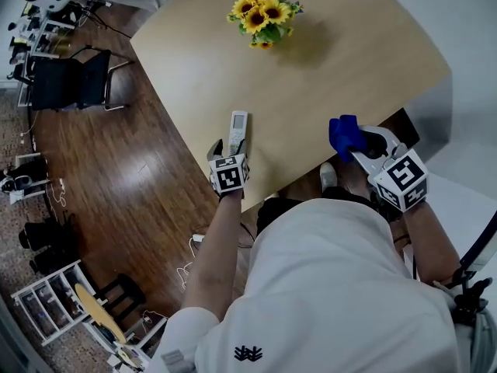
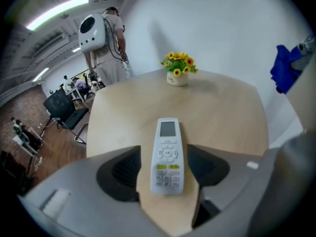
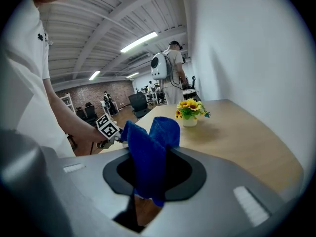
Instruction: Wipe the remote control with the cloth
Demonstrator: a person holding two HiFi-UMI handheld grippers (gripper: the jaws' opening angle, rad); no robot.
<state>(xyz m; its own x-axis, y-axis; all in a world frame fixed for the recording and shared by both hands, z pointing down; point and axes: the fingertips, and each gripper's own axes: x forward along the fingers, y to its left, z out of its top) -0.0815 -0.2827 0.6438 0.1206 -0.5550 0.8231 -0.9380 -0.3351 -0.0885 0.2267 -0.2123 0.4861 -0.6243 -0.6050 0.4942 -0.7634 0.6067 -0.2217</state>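
A white remote control [image 1: 238, 127] [image 2: 168, 154] lies face up near the front edge of the pale wooden table [image 1: 349, 61]. My left gripper [image 1: 230, 148] [image 2: 165, 168] straddles its near end. The jaws stand open, with a narrow gap showing between each pad and the remote's sides. My right gripper [image 1: 363, 143] [image 3: 154, 169] hovers off the table's front right edge, shut on a folded blue cloth [image 1: 344, 134] [image 3: 148, 147] that sticks up out of the jaws. The cloth [image 2: 282, 70] also shows at the right edge of the left gripper view.
A small pot of sunflowers [image 1: 264, 14] [image 2: 178, 68] [image 3: 190, 110] stands at the table's far side. A black chair [image 1: 70, 80] is on the wood floor to the left. A person with a white backpack unit [image 2: 106, 38] stands beyond the table.
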